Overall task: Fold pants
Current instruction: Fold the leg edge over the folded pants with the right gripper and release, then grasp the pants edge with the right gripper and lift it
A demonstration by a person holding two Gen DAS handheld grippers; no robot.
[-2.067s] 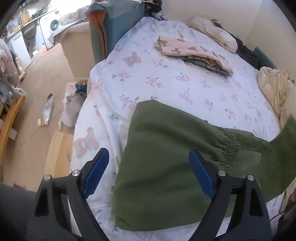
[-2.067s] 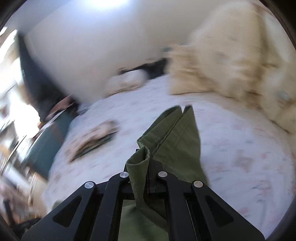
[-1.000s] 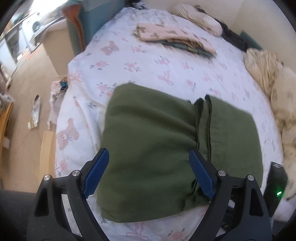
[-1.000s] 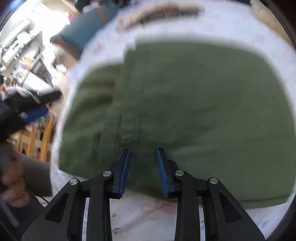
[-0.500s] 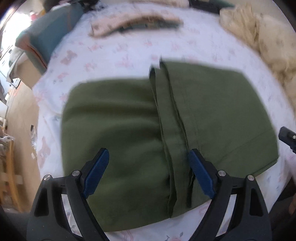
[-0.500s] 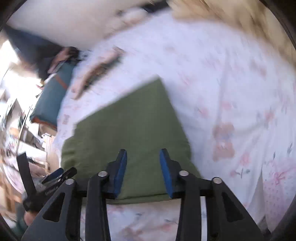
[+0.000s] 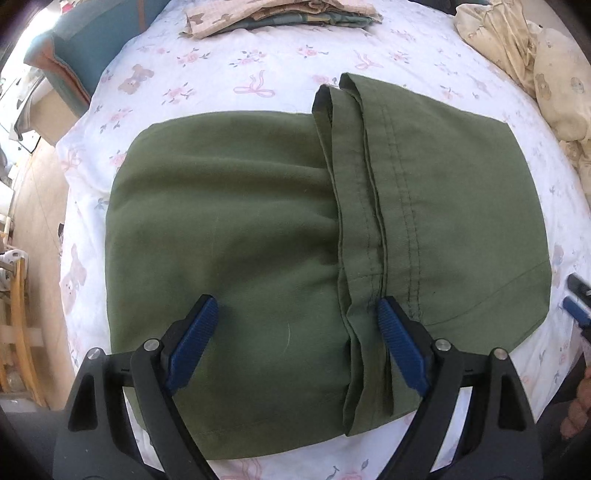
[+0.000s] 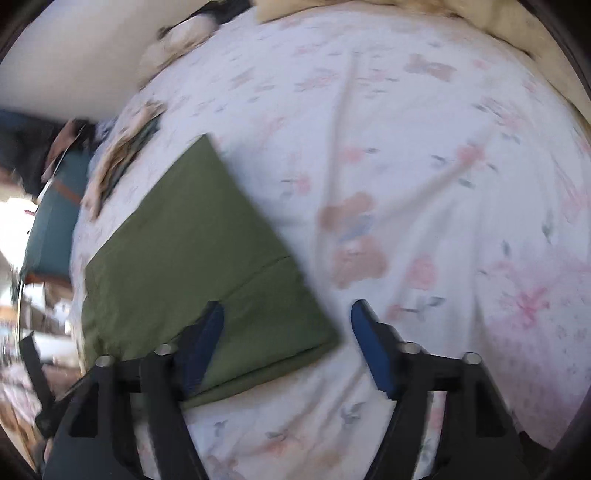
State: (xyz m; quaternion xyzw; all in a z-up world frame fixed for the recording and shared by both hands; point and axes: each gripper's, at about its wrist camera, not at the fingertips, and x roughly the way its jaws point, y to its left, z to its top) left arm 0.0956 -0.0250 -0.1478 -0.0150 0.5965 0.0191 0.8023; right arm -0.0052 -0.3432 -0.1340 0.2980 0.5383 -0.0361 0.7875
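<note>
The green pants [image 7: 258, 229] lie folded flat on the floral bedsheet [image 7: 221, 62], the hemmed leg ends laid over the middle as a ridge [image 7: 354, 206]. My left gripper [image 7: 297, 317] hovers open just above the near part of the pants, blue pads wide apart, nothing pinched. In the right wrist view the pants [image 8: 192, 258] show as a green rectangle at left. My right gripper [image 8: 288, 314] is over their near right corner, its jaws opening, and the pads do not press on the cloth. The right gripper's tip [image 7: 576, 302] also peeks in at the left view's right edge.
A folded stack of patterned clothes [image 7: 273, 14] lies at the far side of the bed. A cream crumpled blanket [image 7: 535, 62] sits at the right. A teal cushion [image 7: 70, 48] and bare floor [image 7: 33, 192] are off the bed's left edge.
The right gripper carried the leg ends over, let go of the pants, swung to their right corner and opened wide. The left gripper tipped down closer over the pants, staying open.
</note>
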